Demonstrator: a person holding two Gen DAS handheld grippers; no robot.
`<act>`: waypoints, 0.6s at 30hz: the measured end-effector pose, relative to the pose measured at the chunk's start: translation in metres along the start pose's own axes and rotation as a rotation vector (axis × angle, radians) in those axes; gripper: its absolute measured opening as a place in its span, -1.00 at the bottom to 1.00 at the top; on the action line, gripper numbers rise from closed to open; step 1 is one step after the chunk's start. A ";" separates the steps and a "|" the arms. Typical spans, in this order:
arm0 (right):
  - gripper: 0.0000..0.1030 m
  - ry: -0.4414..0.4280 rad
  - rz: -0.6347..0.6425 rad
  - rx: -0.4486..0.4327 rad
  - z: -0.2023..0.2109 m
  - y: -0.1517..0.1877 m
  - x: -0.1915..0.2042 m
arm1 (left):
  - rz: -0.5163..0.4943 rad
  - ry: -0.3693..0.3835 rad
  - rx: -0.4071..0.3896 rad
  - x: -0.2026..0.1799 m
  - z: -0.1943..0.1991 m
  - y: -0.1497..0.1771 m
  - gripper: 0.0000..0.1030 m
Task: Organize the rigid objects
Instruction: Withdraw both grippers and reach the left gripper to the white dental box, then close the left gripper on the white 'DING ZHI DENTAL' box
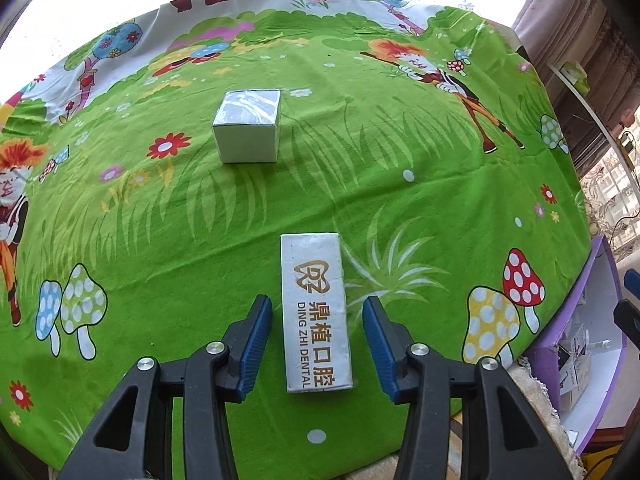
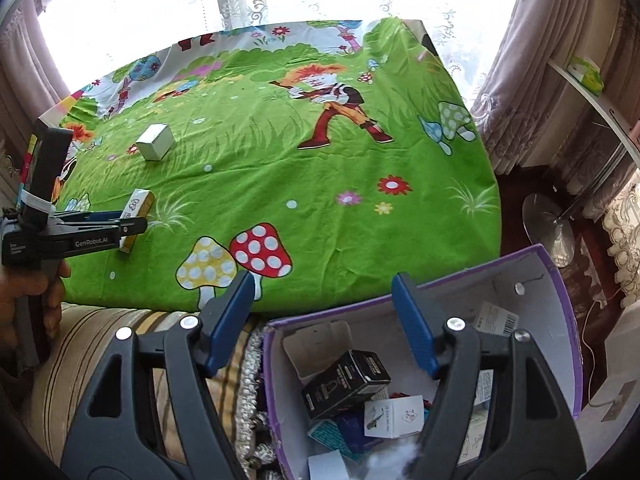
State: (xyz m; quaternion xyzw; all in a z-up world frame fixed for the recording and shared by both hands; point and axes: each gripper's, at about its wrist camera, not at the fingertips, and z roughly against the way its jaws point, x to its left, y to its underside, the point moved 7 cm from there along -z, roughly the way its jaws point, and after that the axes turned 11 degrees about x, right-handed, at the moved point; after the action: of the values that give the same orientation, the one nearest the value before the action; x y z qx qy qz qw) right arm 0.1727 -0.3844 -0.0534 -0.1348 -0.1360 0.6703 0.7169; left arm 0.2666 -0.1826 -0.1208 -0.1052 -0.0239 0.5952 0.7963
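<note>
A long white dental box (image 1: pixel 314 312) lies on the green cartoon cloth (image 1: pixel 400 208), lengthwise between my left gripper's open blue pads (image 1: pixel 258 344). My left gripper (image 1: pixel 316 310) straddles its near half without touching. A square white box (image 1: pixel 248 126) sits farther back on the cloth. In the right wrist view the left gripper (image 2: pixel 134 226) shows at the left edge beside the dental box (image 2: pixel 138 216), with the square box (image 2: pixel 156 142) behind. My right gripper (image 2: pixel 322 294) is open and empty, above the near rim of a purple box (image 2: pixel 560 300).
The purple box holds several small cartons, among them a black one (image 2: pixel 346 384) and a white one (image 2: pixel 394 416). It stands off the cloth's near right edge, also visible in the left wrist view (image 1: pixel 600 280). A striped cushion (image 2: pixel 100 340) lies at near left.
</note>
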 end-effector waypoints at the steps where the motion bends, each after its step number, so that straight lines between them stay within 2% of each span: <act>1: 0.44 -0.003 0.012 -0.001 -0.001 -0.004 0.006 | -0.008 -0.008 -0.004 0.000 -0.001 -0.001 -0.06; 4: 0.45 -0.018 0.039 -0.006 -0.005 -0.015 0.024 | -0.030 -0.026 -0.016 -0.002 -0.002 -0.004 -0.08; 8: 0.45 -0.034 0.050 -0.006 -0.010 -0.028 0.041 | -0.032 -0.042 -0.035 0.001 -0.002 -0.007 -0.37; 13: 0.45 -0.050 0.068 0.003 -0.017 -0.041 0.060 | -0.009 0.013 -0.049 0.006 0.001 -0.007 -0.38; 18: 0.45 -0.059 0.093 0.004 -0.022 -0.058 0.084 | 0.078 0.081 -0.061 0.027 0.008 -0.002 -0.38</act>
State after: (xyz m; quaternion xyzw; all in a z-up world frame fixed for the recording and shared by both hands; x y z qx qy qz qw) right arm 0.2397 -0.3043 -0.0504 -0.1199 -0.1494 0.7067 0.6811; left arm 0.2752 -0.1565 -0.1149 -0.1543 -0.0055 0.6201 0.7692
